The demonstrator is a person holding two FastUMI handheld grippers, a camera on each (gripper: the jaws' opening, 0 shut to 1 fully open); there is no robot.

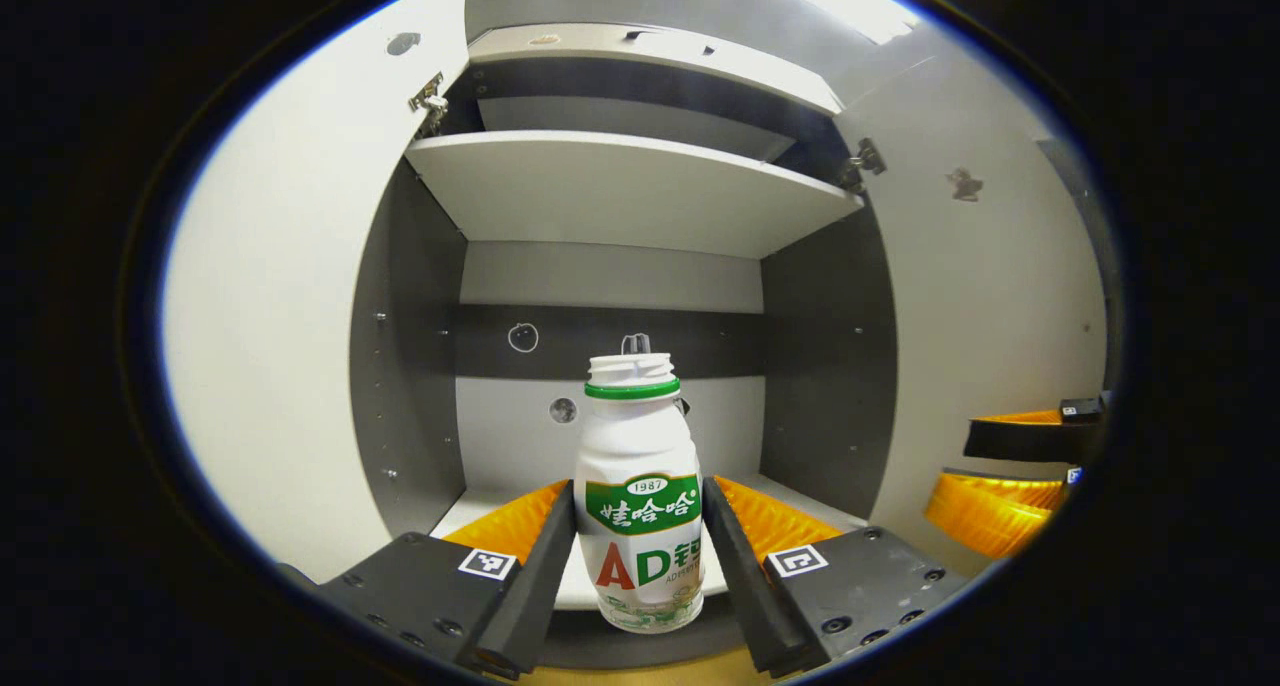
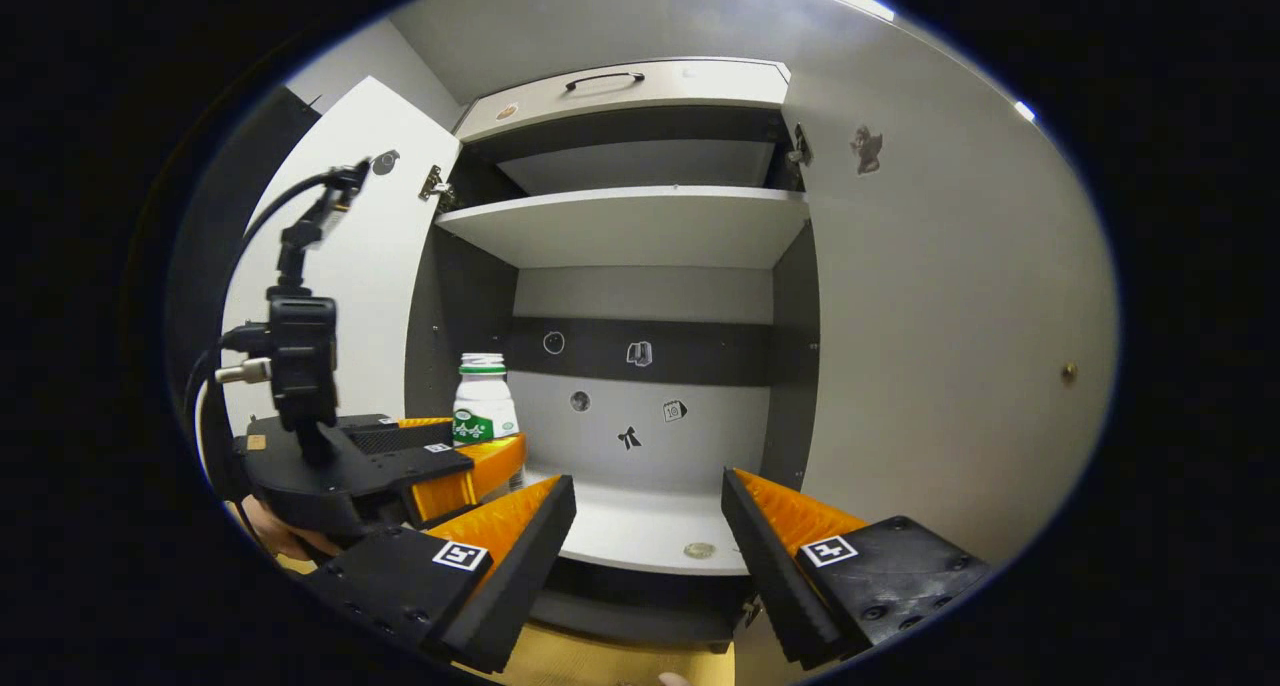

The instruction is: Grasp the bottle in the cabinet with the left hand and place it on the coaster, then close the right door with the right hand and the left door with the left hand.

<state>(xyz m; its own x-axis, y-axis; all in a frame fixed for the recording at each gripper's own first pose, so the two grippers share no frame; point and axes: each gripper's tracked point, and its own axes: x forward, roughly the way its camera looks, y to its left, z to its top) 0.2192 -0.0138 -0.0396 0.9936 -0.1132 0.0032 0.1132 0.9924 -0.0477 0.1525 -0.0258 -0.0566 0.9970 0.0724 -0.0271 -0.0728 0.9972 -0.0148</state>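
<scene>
Bottle (image 1: 640,496) stands upright at the front edge of the cabinet's (image 1: 830,366) lower shelf (image 1: 500,501), w/ both doors swung open. Left gripper (image 1: 640,556) is right at the bottle: jaws narrow, one finger on each side of the bottle's label, both pressed against it. Bottle is white w/ green band under the cap and a green label.

In the right gripper view the bottle (image 2: 484,401) sits at the left side of the lower shelf, near the left door (image 2: 350,266), w/ the left gripper (image 2: 470,461) around its lower half; a bit of a hand shows under that gripper. Right gripper (image 2: 648,536) hangs in front of the cabinet, just off the lower shelf's front edge, jaws wide w/ nothing between them. Right door (image 2: 950,346) stands open beside it. A small round disc (image 2: 699,550) lies on the lower shelf near its front edge, apart from the bottle. Upper shelf (image 2: 640,221) is above the bottle.
</scene>
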